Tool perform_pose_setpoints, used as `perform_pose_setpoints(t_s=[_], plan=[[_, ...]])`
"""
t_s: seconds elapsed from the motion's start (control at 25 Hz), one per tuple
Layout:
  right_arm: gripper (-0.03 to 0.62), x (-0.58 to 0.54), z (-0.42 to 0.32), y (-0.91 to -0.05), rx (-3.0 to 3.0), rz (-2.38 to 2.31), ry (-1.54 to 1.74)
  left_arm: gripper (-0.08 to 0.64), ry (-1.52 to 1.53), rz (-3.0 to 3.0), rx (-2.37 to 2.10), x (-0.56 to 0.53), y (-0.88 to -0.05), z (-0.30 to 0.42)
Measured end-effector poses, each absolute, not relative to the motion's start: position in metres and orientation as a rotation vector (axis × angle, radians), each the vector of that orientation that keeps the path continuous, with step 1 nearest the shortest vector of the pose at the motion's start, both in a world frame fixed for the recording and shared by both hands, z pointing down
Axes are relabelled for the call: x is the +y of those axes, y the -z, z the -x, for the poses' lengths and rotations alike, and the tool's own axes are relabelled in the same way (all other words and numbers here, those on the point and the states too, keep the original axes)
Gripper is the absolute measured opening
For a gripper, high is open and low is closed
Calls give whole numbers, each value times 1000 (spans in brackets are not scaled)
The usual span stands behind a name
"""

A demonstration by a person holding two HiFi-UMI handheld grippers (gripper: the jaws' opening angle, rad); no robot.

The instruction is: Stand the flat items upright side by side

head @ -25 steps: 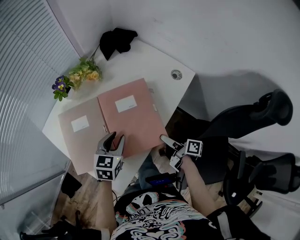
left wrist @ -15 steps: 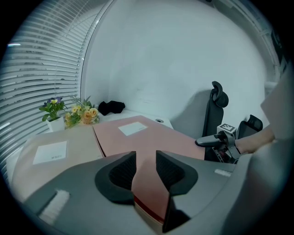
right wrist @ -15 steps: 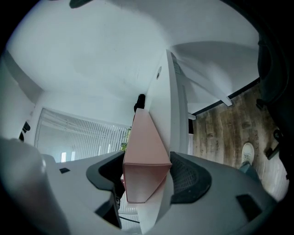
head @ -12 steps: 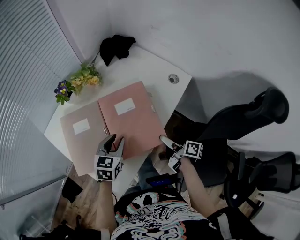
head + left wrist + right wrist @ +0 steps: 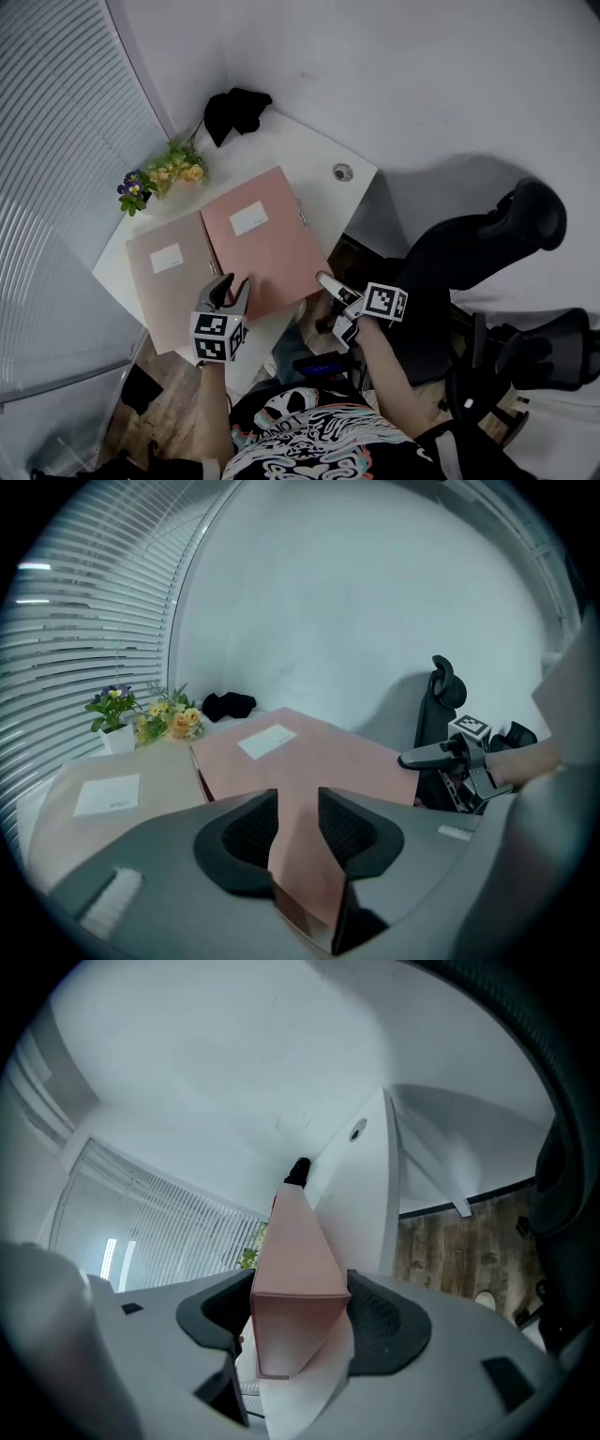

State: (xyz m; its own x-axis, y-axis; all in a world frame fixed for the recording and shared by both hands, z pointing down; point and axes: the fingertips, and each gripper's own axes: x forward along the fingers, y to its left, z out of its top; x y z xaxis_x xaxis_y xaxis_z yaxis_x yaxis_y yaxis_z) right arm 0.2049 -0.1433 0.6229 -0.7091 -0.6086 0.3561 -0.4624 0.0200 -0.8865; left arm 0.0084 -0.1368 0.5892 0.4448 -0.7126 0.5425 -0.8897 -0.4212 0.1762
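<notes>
Two flat pink folders lie side by side on the white desk (image 5: 300, 155): a darker one (image 5: 262, 246) on the right and a paler one (image 5: 169, 281) on the left. My left gripper (image 5: 230, 289) sits at the darker folder's near edge, shut on it; the left gripper view shows pink card (image 5: 309, 761) running between the pads. My right gripper (image 5: 328, 281) is at that folder's near right corner. Its jaws stand wide around the folder's thick end (image 5: 295, 1251), pads against both sides.
A pot of flowers (image 5: 164, 175) and a black bundle (image 5: 234, 111) sit at the desk's far left, by the blinds. A cable grommet (image 5: 342, 172) is near the right edge. Black office chairs (image 5: 478, 244) stand to the right, beyond the desk.
My right gripper has risen slightly at the folder's corner and rolled a little. The left gripper and both folders stay where they were.
</notes>
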Motion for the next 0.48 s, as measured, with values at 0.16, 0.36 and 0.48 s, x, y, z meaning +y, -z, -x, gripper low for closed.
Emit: perform_pose_setpoints(t_s=[0.16,0.36,0.48], plan=[[308,-147,-203,-612,2199,1182,1755,135,-546,-2267,-1346,-135,-586,-12],[307,-148,-199,-598,2252,1235,1718,135,-540,-2270,-1345,-131,-583,-14],[307,-149,-197,-588,2285,1270,1677,135,-534,-2272,-1347,-129,-580,-15]])
